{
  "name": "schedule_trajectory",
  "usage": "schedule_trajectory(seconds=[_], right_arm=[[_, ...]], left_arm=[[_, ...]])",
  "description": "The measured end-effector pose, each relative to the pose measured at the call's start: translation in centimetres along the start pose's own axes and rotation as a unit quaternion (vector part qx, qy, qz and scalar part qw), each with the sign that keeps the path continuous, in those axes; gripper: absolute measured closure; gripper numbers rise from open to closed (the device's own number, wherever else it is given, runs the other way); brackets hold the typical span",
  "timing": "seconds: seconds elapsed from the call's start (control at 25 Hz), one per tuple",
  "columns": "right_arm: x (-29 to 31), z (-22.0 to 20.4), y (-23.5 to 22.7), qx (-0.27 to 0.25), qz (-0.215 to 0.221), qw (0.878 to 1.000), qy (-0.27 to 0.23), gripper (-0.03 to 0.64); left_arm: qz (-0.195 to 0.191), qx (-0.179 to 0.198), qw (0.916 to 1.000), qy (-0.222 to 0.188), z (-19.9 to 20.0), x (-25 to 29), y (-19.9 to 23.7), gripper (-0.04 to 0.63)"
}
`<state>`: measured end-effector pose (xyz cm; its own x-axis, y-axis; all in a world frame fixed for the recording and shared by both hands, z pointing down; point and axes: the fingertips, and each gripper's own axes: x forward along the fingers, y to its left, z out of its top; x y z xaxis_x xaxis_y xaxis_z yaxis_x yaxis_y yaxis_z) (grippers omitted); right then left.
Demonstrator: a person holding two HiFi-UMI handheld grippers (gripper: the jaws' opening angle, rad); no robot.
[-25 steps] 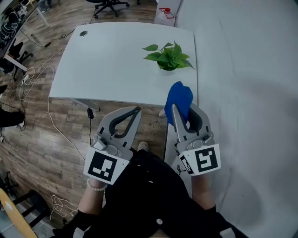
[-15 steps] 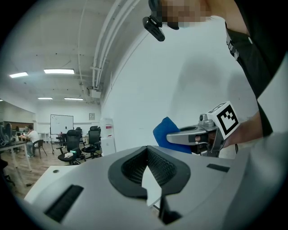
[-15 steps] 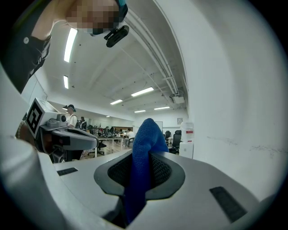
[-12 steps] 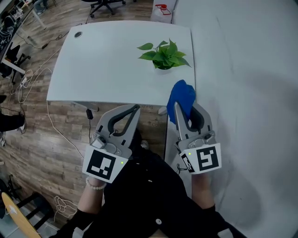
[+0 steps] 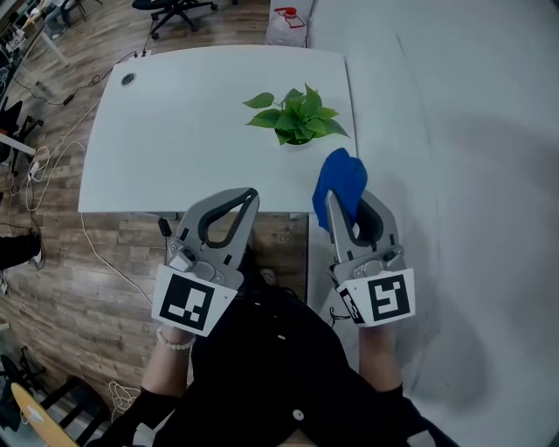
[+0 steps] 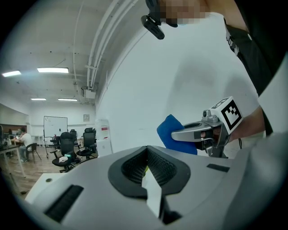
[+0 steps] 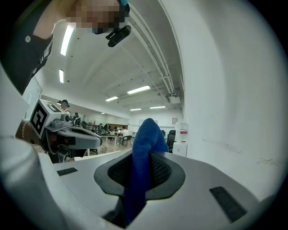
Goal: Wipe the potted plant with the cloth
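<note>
1. Both grippers sit closer to the rectangular white table (image 5: 175, 140) than a second ago. The table and its plant have slid toward the lower left of my head view. The left gripper (image 5: 248, 195) now overlaps the table's near edge with its tip.
2. That left gripper has its jaws pressed together, with nothing between the ribbed pads.
3. My right gripper (image 5: 348, 202) is clamped on the blue cloth (image 5: 341, 179). The cloth stands up in a rounded fold past the jaw tips, and its lower end runs down into the throat, where I lose sight of it.
4. The leafy green potted plant (image 5: 295, 118) stands on the table near the right edge, ahead of the right gripper and clear of the cloth. Its leaves cover the pot almost entirely, so I cannot tell the pot's shape or colour.
5. The gripper bodies hide both hands. Only a beaded bracelet (image 5: 175, 342) shows at the left wrist.
6. Each marker cube (image 5: 189, 306) carries black-and-white squares and no letters.
7. A white bag (image 5: 285, 24) with red print lies on the wooden floor (image 5: 79, 262) beyond the table, too small to read.
8. In the left gripper view a white cabinet (image 6: 103, 139) bears a red-and-white label that I cannot read either.
</note>
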<state>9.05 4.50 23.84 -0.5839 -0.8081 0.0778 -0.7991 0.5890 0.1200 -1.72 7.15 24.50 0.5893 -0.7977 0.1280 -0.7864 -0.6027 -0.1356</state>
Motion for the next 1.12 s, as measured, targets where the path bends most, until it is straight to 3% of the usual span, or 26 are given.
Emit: schedule_trajectory(seconds=[1.12], right_arm=[[11.0,-0.7,-3.2,0.009,-0.080,0.996,0.044,0.528]], left_arm=[[-0.094,-0.011,0.9955,-0.007,-2.3,8.9,10.8,0.583]])
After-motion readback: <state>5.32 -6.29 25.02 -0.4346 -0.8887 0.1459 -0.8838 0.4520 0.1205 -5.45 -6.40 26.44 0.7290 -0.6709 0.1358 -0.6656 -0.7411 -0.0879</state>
